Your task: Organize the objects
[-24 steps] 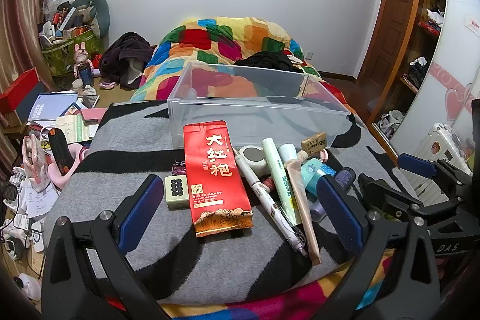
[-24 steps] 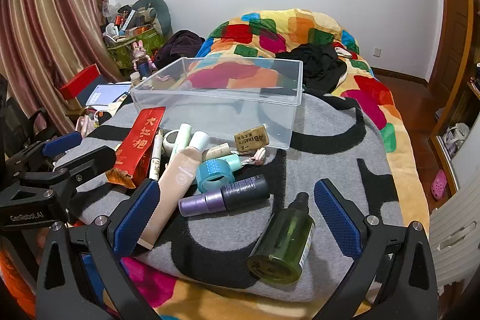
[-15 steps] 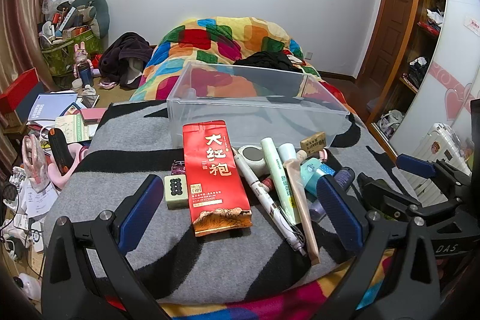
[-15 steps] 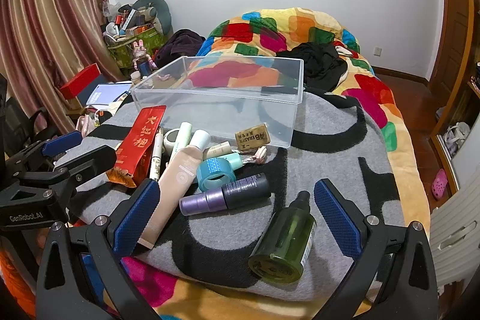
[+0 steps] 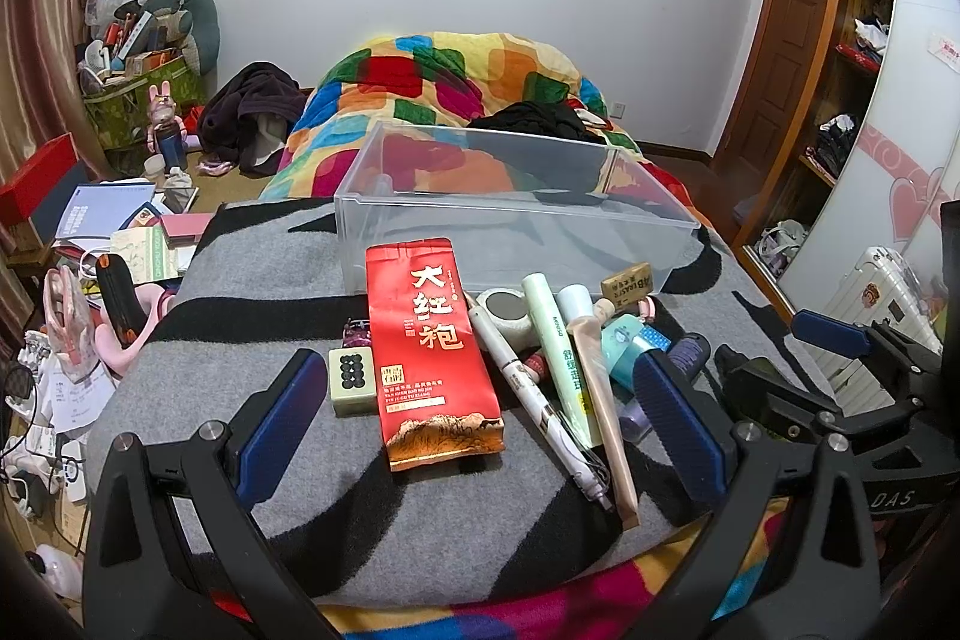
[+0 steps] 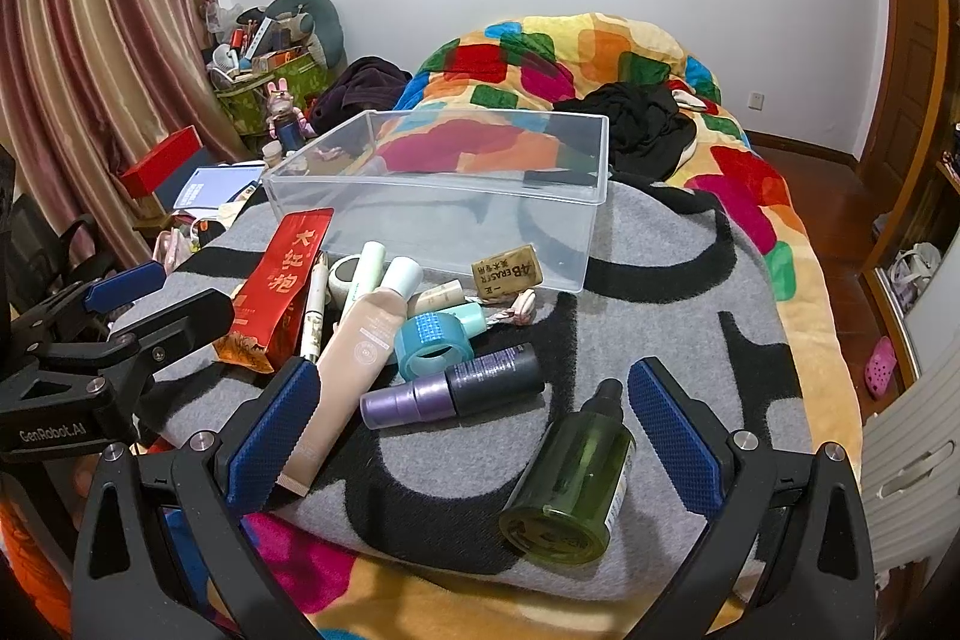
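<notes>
A clear plastic bin [image 5: 510, 244] [image 6: 456, 226] stands empty on a grey and black blanket [image 5: 288, 292]. In front of it lies a pile: a red tea packet [image 5: 429, 346] [image 6: 282, 274], a green mahjong tile [image 5: 353, 379], a white pen [image 5: 540, 400], a pale green tube [image 5: 561, 340], a beige tube [image 6: 354, 364], a blue tape roll [image 6: 429, 343], a purple bottle [image 6: 453, 391], a green bottle [image 6: 570, 478] and an eraser [image 6: 507, 271]. My left gripper [image 5: 480, 415] hovers open before the packet. My right gripper [image 6: 468, 436] hovers open, with the purple and green bottles seen between its fingers.
A colourful quilt [image 6: 570, 64] with dark clothes [image 6: 642, 118] covers the bed behind the bin. Books, papers and a red box [image 5: 36, 184] clutter the floor at the left. A wooden door and shelves [image 5: 840, 58] stand at the right.
</notes>
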Available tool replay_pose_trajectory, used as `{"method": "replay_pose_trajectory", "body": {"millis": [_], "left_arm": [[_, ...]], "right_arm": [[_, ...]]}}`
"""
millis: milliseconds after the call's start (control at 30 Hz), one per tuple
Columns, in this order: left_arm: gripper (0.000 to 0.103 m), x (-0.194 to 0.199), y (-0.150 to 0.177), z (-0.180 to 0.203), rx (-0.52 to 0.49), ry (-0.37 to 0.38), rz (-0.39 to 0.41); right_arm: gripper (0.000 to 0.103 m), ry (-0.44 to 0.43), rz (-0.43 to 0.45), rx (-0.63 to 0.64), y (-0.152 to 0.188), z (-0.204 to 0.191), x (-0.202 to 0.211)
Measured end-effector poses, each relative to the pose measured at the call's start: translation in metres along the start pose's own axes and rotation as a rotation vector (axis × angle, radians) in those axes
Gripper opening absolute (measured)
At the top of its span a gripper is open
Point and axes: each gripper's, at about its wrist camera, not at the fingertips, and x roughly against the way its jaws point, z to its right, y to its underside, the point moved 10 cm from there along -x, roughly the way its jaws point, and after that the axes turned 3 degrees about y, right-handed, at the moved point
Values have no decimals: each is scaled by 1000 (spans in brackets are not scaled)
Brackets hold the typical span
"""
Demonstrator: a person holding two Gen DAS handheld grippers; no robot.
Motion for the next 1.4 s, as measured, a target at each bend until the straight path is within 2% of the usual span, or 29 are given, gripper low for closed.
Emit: {"method": "replay_pose_trajectory", "body": {"millis": [367,633,667,733,767,967,1233,1400], "left_arm": [[103,-2,3,-1,8,-2,-4],[103,-3,7,-20,58,-12,-11],[101,-3,6,-23,63,-13,-10],[89,-4,6,-27,64,-21,-20],[83,-6,6,-30,64,-27,-29],[78,-16,11,-32,97,-2,-76],[78,-31,37,-21,69,-10,-145],[78,-45,40,-29,120,-27,-170]], "right_arm": [[102,1,-3,-1,1,0,-1],[102,19,-7,-14,4,10,0],[102,26,-6,-16,5,11,1],[101,37,-10,-19,7,16,1],[99,40,-15,-22,8,18,0],[85,63,-77,-64,26,38,-8],[70,50,-144,-118,44,52,-17],[53,38,-166,-137,49,55,-21]]}}
